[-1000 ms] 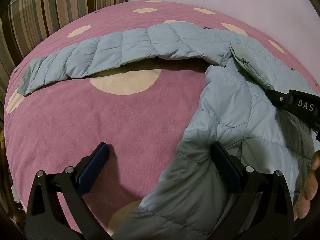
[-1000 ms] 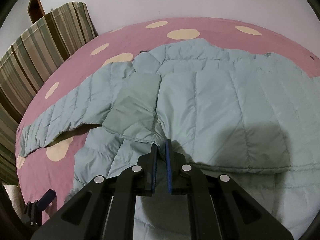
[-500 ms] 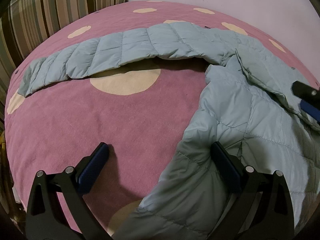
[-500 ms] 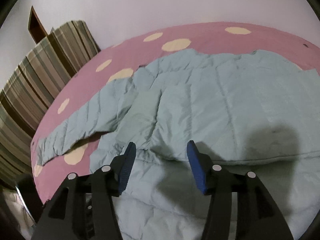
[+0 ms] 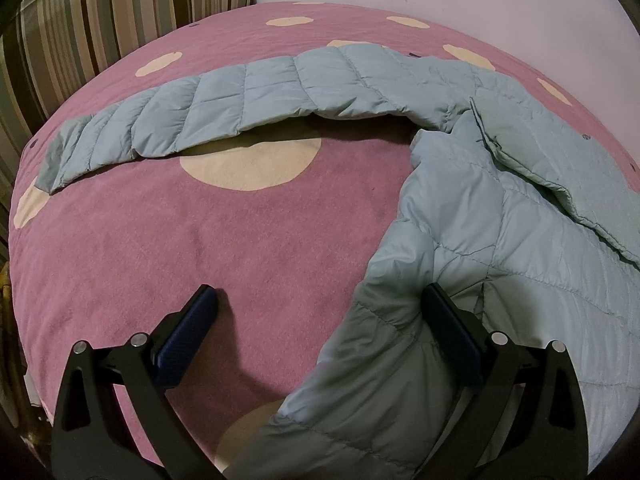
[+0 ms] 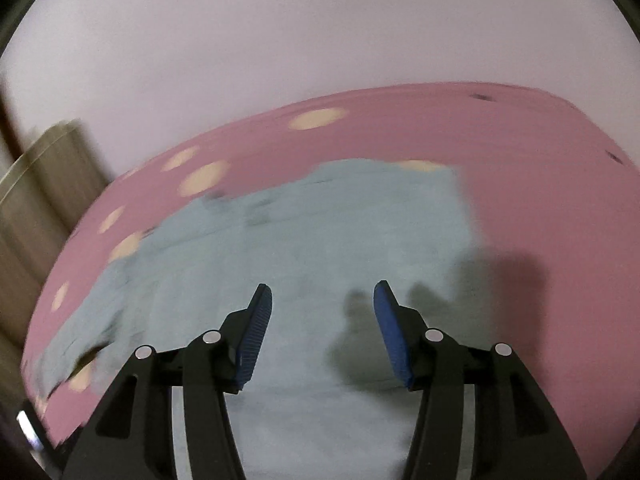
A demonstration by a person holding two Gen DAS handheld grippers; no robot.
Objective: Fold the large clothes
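Note:
A pale blue quilted jacket [image 5: 500, 248] lies on a pink bed cover with cream dots [image 5: 180, 248]. One sleeve [image 5: 224, 108] stretches out to the left across the cover. A front panel [image 5: 560, 160] is folded over the body. My left gripper [image 5: 320, 320] is open low over the jacket's side edge, with a puffed fold of it between the jaws. In the blurred right wrist view the jacket [image 6: 320, 248] lies below my right gripper [image 6: 323, 308], which is open, empty and raised above it.
A striped cushion or headboard [image 5: 100, 12] stands at the far left of the bed. A plain pale wall [image 6: 320, 40] runs behind the bed. The bed's left edge drops off near the sleeve cuff [image 5: 52, 164].
My right gripper opened, let go of the folded jacket panel and lifted up and away to the right, leaving the left wrist view. The left gripper has not moved.

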